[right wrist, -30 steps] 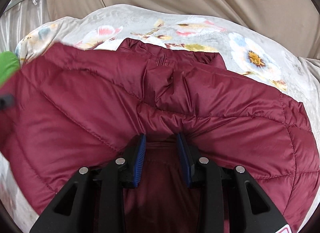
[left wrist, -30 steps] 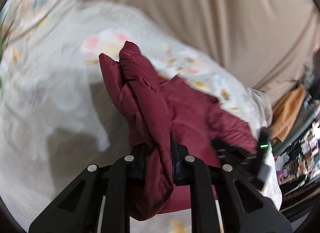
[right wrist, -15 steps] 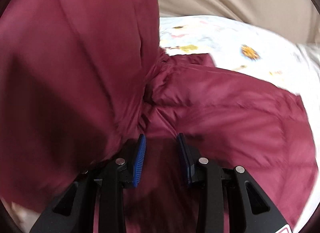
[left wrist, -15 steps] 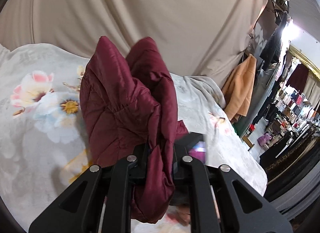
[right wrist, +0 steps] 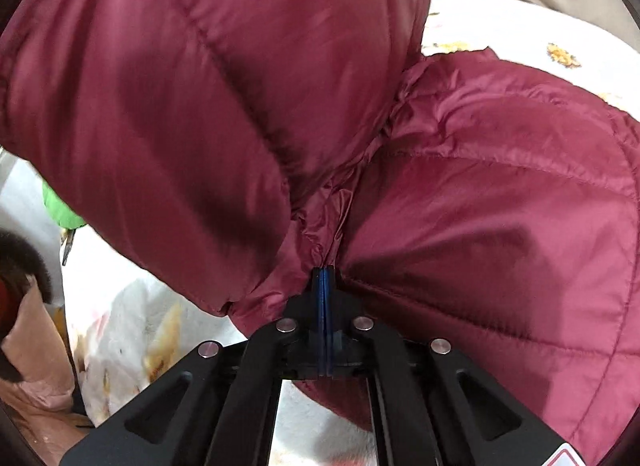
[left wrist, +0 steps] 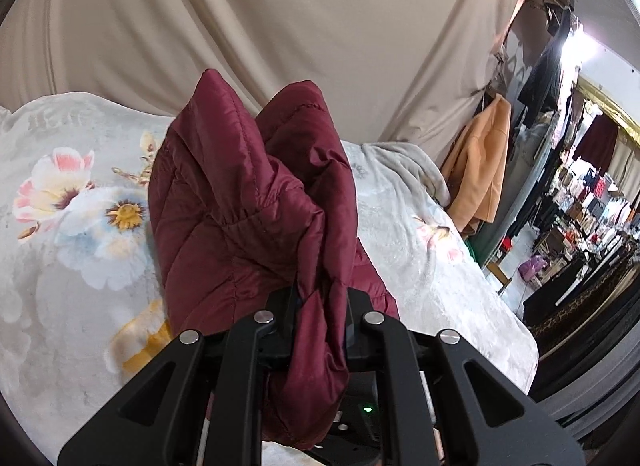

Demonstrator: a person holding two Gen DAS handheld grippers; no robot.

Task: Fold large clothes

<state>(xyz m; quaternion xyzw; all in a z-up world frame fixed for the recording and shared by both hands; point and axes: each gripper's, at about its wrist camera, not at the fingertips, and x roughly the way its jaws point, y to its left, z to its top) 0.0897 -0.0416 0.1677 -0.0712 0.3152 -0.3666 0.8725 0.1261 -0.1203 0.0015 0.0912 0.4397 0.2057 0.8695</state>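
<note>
A maroon quilted puffer jacket (right wrist: pixel 500 193) lies over a floral bed cover (left wrist: pixel 72 225). In the left wrist view, a bunched fold of the maroon jacket (left wrist: pixel 248 201) stands up between the black fingers, and my left gripper (left wrist: pixel 320 306) is shut on it. In the right wrist view, my right gripper (right wrist: pixel 325 272) has its blue pads pressed together on a pinch of thin maroon fabric at a seam. A large lifted flap of the jacket (right wrist: pixel 192 97) hangs over the upper left of that view.
A beige curtain (left wrist: pixel 280 25) hangs behind the bed. An orange garment (left wrist: pixel 480 169) hangs by the bed's right side, with shop racks (left wrist: pixel 580 205) beyond. A green item (right wrist: pixel 60 209) and a pink cloth (right wrist: pixel 36 346) lie at the left in the right wrist view.
The right gripper's blue pads, apart in both earlier frames, have come together on the jacket fabric. The left gripper rose and swung right with its fold; a jacket flap came up over the right view.
</note>
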